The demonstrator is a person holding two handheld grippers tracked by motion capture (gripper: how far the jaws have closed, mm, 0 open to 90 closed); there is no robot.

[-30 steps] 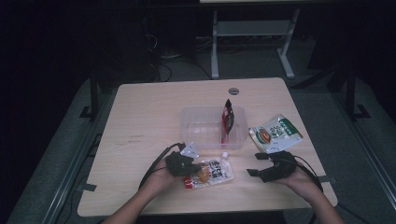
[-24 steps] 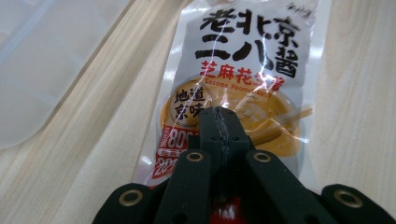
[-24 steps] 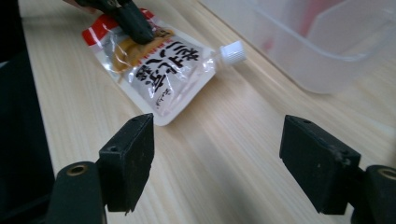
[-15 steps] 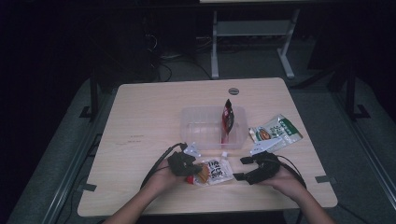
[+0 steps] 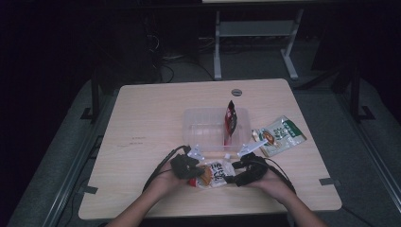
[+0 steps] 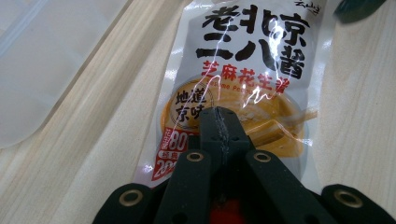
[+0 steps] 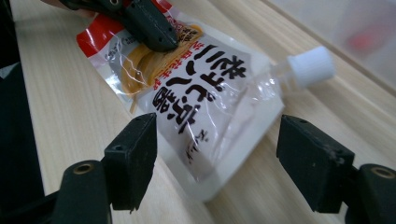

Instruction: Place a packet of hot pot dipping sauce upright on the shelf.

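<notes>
Clamping the white printed sauce pouch (image 6: pixel 243 88) lying on the wooden table (image 5: pixel 151 123) with our left gripper (image 6: pixel 218 122), we are bringing our wide-spread right gripper (image 7: pixel 215 154) around its capped end; lifting it into the clear plastic tub (image 5: pixel 208 124) is remaining.

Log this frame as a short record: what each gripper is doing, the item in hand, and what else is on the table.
item in hand: sauce pouch with white cap, lying flat on table
left gripper: shut on the pouch's bottom end
right gripper: open, jaws either side of the pouch's cap end, not clamped
container: clear box, near mid-table, beyond the pouch
in box: red packet, standing against the right wall
other: green packet, on table right of the box
</notes>
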